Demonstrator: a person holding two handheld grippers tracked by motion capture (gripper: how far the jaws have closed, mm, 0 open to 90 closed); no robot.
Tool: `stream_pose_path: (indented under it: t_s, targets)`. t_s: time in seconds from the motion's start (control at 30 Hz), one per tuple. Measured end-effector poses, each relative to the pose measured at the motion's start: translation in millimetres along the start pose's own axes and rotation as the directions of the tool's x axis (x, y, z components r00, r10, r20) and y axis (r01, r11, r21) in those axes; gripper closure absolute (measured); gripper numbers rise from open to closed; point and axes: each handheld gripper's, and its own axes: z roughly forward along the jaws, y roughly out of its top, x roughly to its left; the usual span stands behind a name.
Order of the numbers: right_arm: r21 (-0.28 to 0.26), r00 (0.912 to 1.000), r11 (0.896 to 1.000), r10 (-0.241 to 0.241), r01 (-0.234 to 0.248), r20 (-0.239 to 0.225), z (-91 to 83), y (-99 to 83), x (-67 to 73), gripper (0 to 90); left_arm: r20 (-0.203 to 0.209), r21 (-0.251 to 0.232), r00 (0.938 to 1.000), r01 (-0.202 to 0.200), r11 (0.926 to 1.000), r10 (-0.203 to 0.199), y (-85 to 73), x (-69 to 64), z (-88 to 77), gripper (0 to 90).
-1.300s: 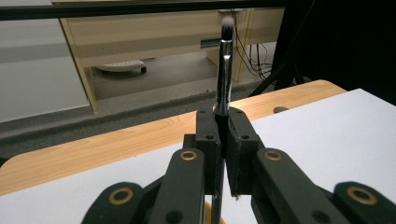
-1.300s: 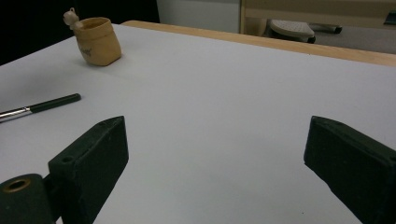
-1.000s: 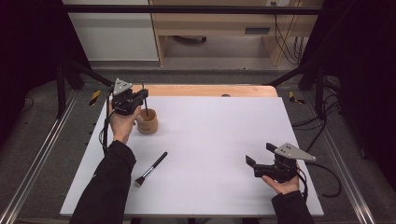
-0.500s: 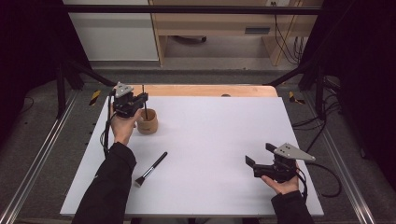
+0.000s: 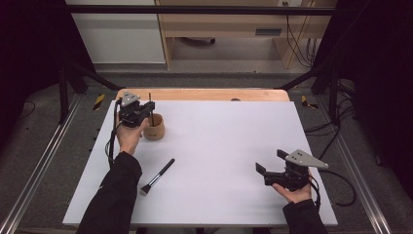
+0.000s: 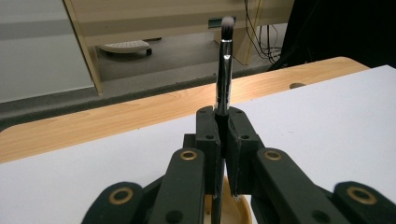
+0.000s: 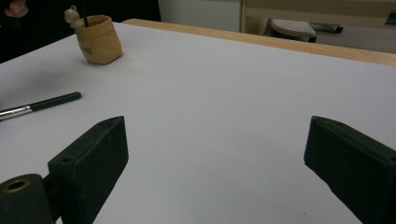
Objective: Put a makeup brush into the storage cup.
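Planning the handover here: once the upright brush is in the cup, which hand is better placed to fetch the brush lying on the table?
Probably the right. The right gripper is open and empty, while the left gripper is shut on the slim brush over the cup. The lying brush, though, lies nearer the left arm.

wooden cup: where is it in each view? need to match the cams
High view: the wooden cup stands upper left on the white table, just right of the left gripper.
Left gripper view: a bit of its rim at the bottom edge, under the jaws shut on a thin brush.
Right gripper view: top left.
Shared landmark: the table's wooden far edge.
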Motion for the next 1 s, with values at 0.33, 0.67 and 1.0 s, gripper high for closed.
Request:
stream_pose_path:
  t_s: [0.33,0.67,1.0]
  targets:
    - [0.002,1.0000,1.000,-0.005,0.005,0.002,0.9,-0.2,0.6,7.0,0.010,0.019,0.9999,-0.001,0.9998,0.001,-10.3,-1.4,0.1,84.4]
    - [0.000,1.0000,1.000,-0.009,0.009,0.001,0.4,0.4,1.5,7.0,0.013,0.048,0.9993,-0.035,0.9982,0.035,-14.6,-6.7,-0.6,84.3]
    - [-0.004,0.9999,1.000,-0.012,0.012,-0.002,0.2,1.7,3.8,7.0,0.009,0.083,0.9987,-0.051,0.9953,0.050,-18.5,-10.4,-1.4,83.7]
